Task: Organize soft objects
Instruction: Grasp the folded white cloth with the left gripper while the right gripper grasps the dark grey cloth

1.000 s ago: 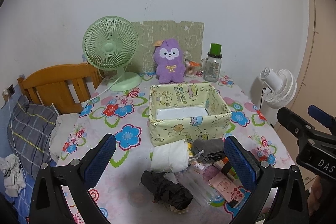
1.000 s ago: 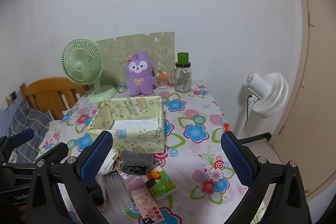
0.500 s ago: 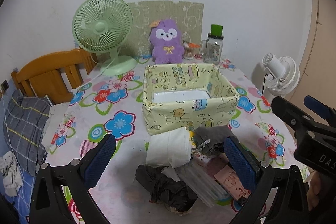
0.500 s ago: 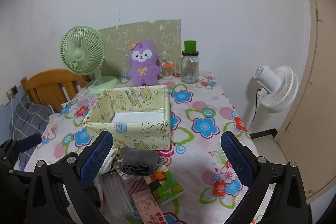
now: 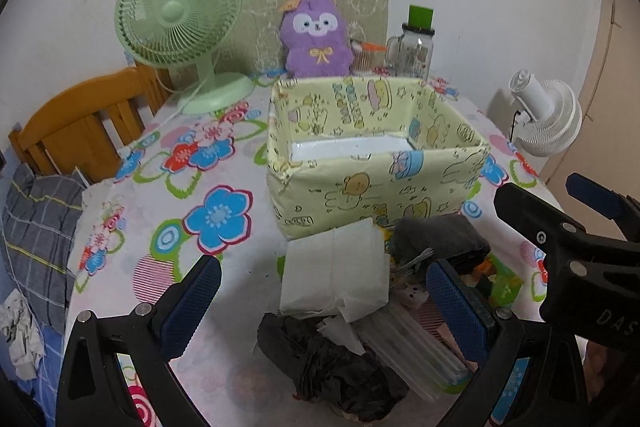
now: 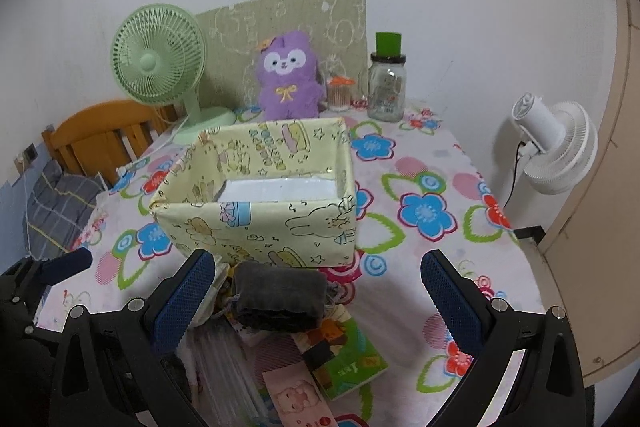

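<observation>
A yellow cartoon-print box [image 5: 376, 183] [image 6: 260, 223] stands open on the flowered table. In front of it lie a folded white cloth [image 5: 334, 269], a dark grey folded cloth [image 5: 440, 235] [image 6: 280, 293] and a crumpled black bag [image 5: 328, 363]. My left gripper [image 5: 320, 303] is open and empty, just above the white cloth and black bag. My right gripper [image 6: 316, 291] is open and empty, with the grey cloth between its fingers' line of sight. A purple plush toy [image 5: 314, 39] [image 6: 288, 75] sits at the back against the wall.
A green desk fan [image 5: 180, 15] and a glass jar with a green lid [image 5: 416, 43] stand at the back. A green booklet [image 6: 344, 355], clear plastic sleeves [image 5: 416, 351] and a pink card [image 6: 300, 399] lie by the cloths. A white fan [image 6: 556, 147] stands off the table's right edge. A wooden chair [image 5: 80, 123] stands at the left.
Both grippers have moved forward and down toward the pile in front of the box; the box and cloths appear larger. Both stay open and empty.
</observation>
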